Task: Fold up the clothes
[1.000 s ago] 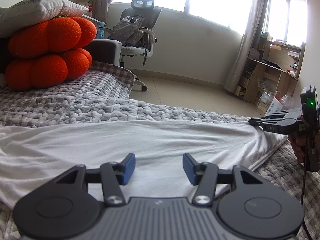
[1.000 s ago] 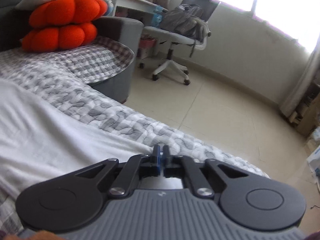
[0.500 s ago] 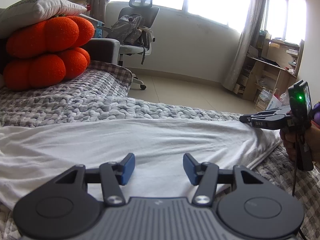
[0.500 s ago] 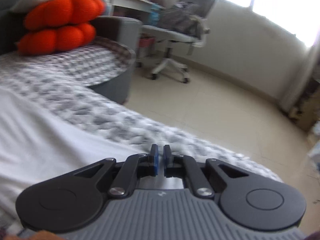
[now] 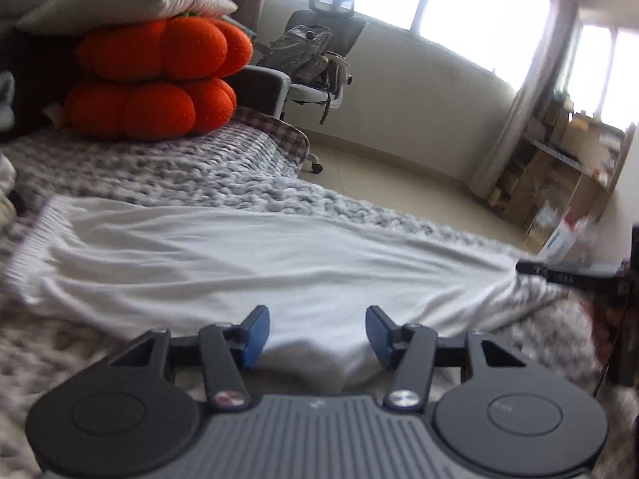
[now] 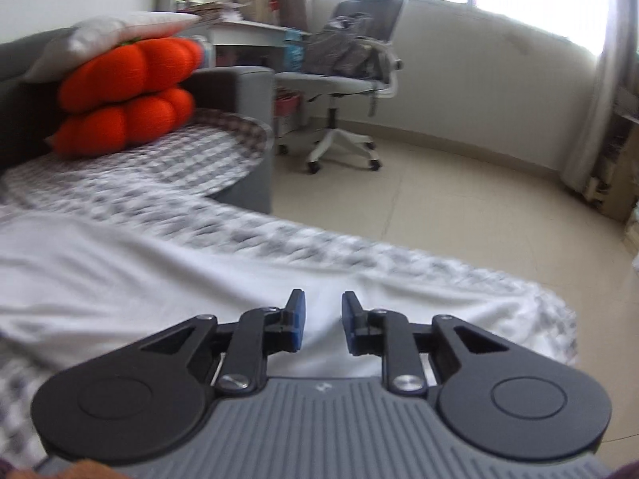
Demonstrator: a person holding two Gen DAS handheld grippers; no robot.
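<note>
White garment (image 5: 279,263), left end cropped

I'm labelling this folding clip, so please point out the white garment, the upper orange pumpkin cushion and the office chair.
white garment (image 5: 247,263), left wrist view, flat middle of the cloth.
upper orange pumpkin cushion (image 5: 167,50), left wrist view, front centre lobe.
office chair (image 6: 339,84), right wrist view, front of the seat.

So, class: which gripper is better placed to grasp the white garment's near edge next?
Probably the left gripper: its jaws stand wide with a raised bit of the white garment between them. The right gripper has only just been opening.
</note>
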